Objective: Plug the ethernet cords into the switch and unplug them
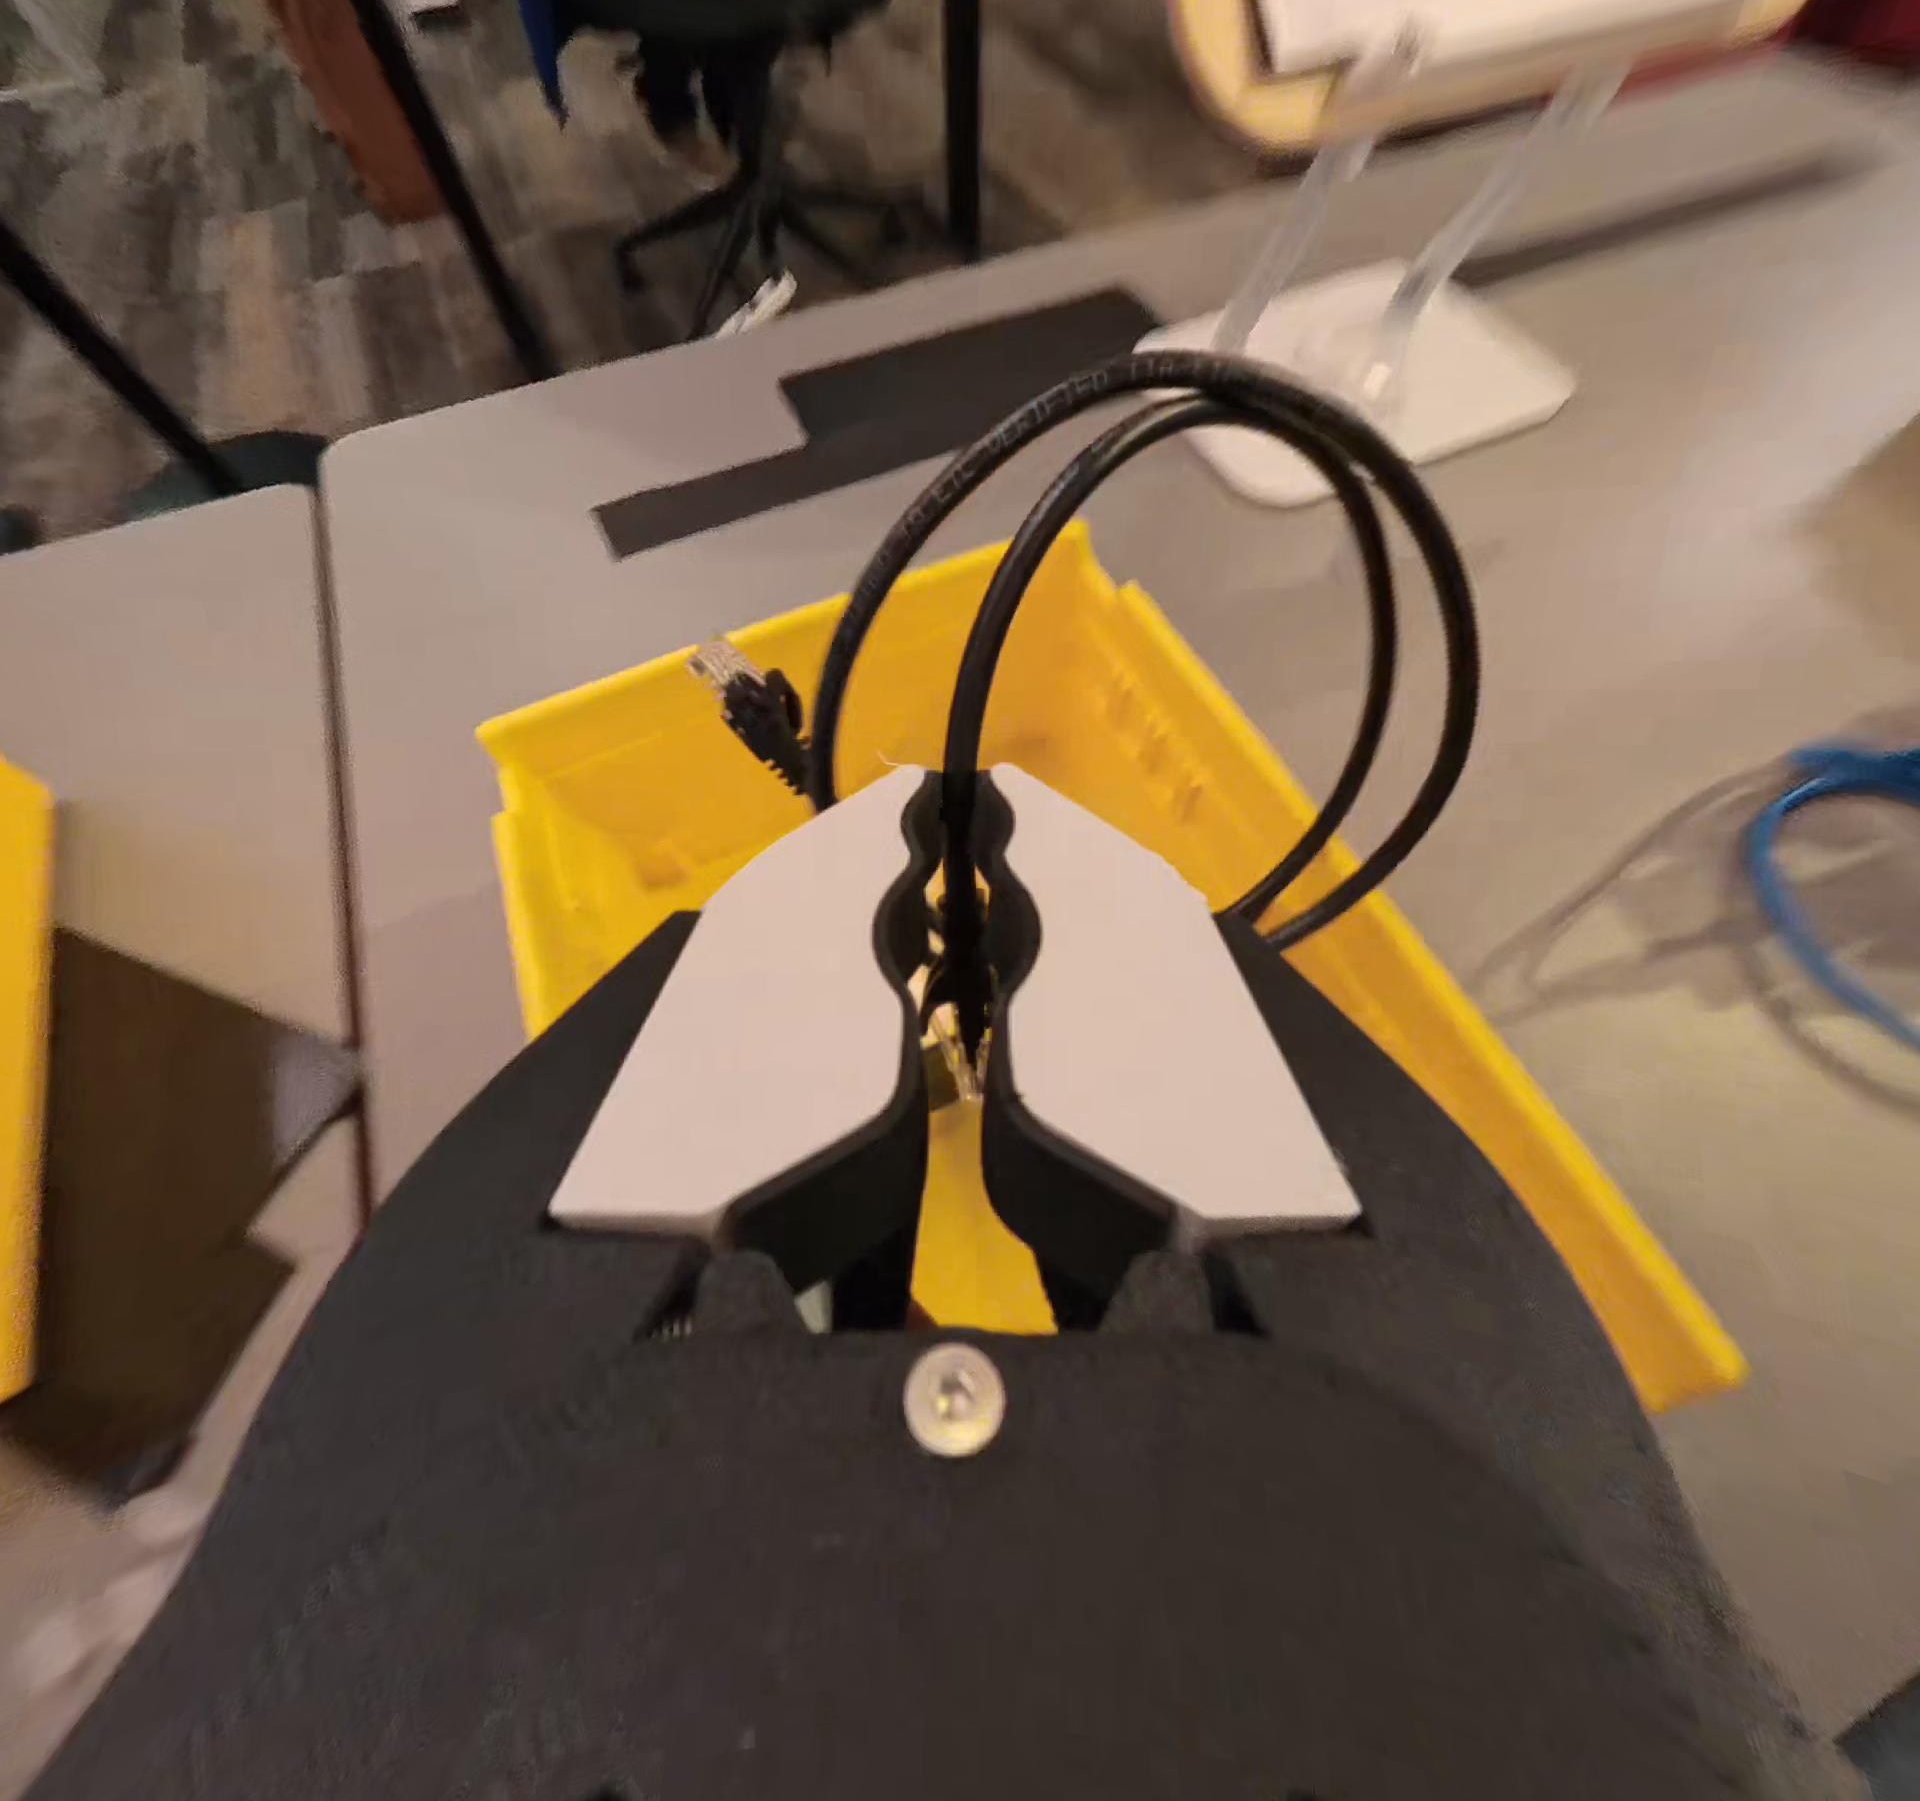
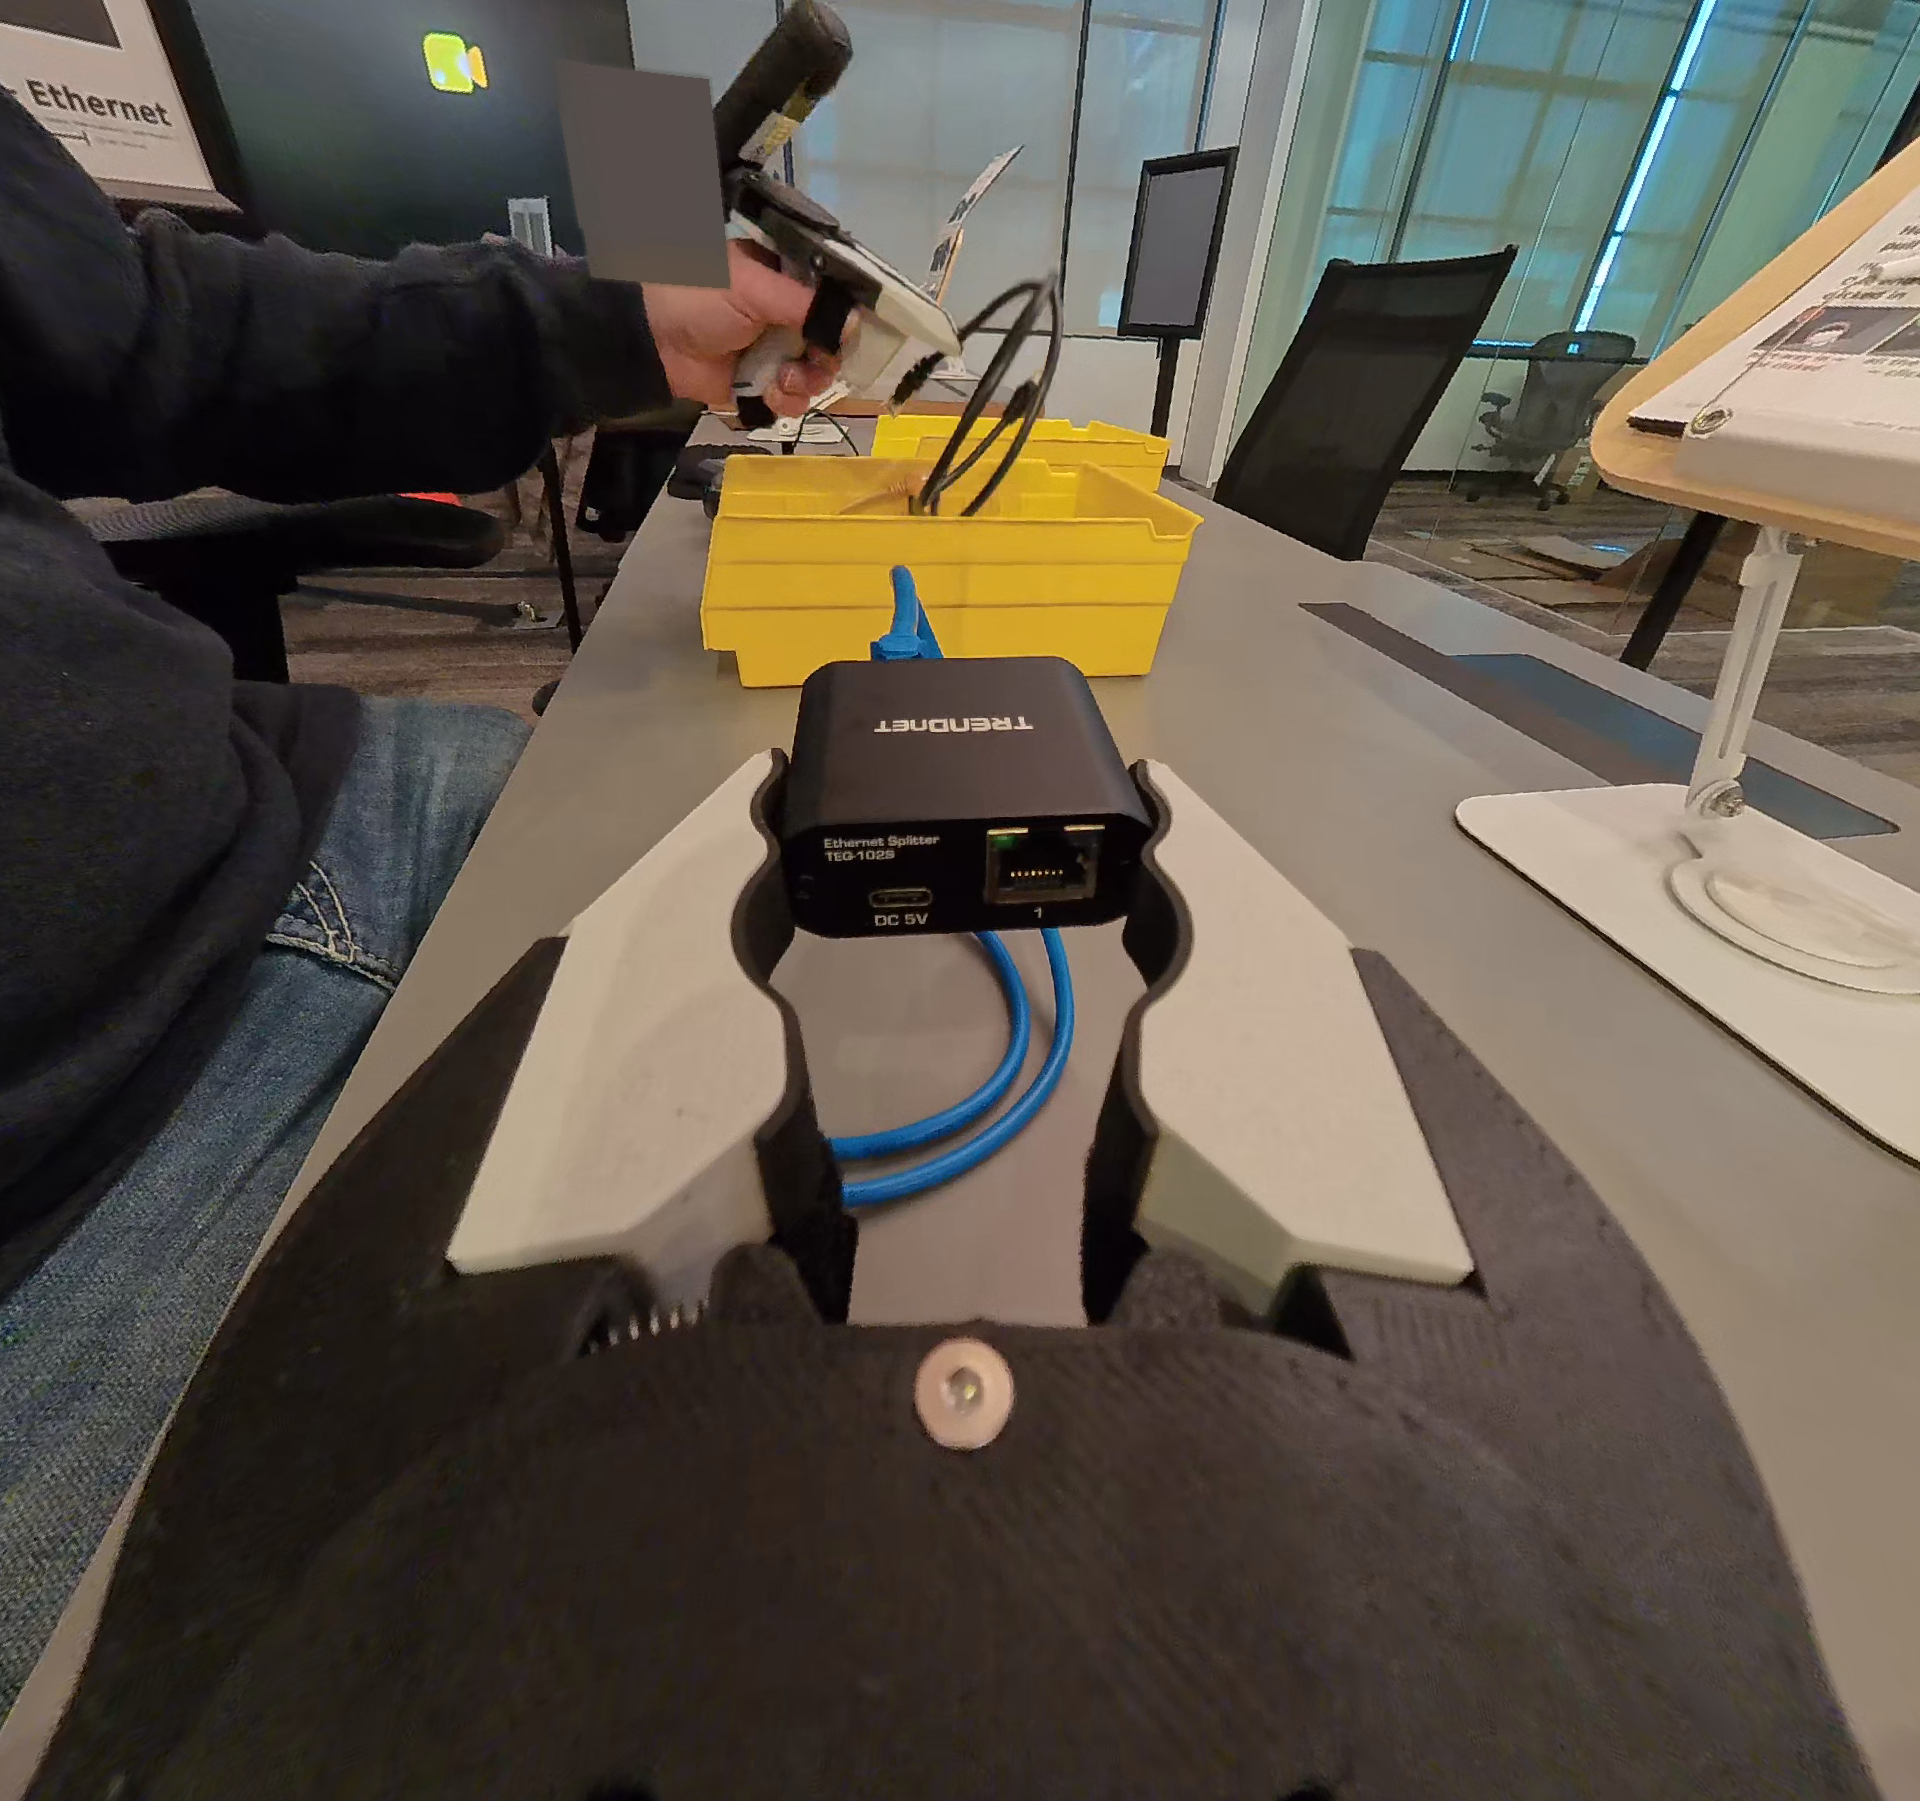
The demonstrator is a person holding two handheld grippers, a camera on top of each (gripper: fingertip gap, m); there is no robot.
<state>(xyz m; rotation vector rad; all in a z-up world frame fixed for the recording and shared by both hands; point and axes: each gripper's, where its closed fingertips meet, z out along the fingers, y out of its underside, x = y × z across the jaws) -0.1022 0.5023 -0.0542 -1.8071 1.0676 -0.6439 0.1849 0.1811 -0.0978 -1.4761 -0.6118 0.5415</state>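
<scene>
My left gripper (image 1: 958,795) is shut on a black ethernet cord (image 1: 1340,525) near one plug and holds it above a yellow bin (image 1: 1174,712). The cord loops up and back down into the bin, and its other plug (image 1: 748,697) sticks up at the bin's far left. My right gripper (image 2: 956,795) is shut on a small black switch (image 2: 956,775) resting on the grey table (image 2: 1299,712); its front port (image 2: 1039,866) is empty. A blue cord (image 2: 987,1076) is plugged in at the switch's back and runs under it. The left gripper (image 2: 914,369) also shows in the right wrist view, held over the bin (image 2: 935,598).
A white stand (image 2: 1704,878) with a tilted board sits at the table's right. A second yellow bin (image 2: 1039,437) stands behind the first. The blue cord (image 1: 1808,878) lies on the table right of the bin. A person's arm and lap are at the left. Office chairs stand beyond the table. The grippers' ends are close to 45 centimeters from one another.
</scene>
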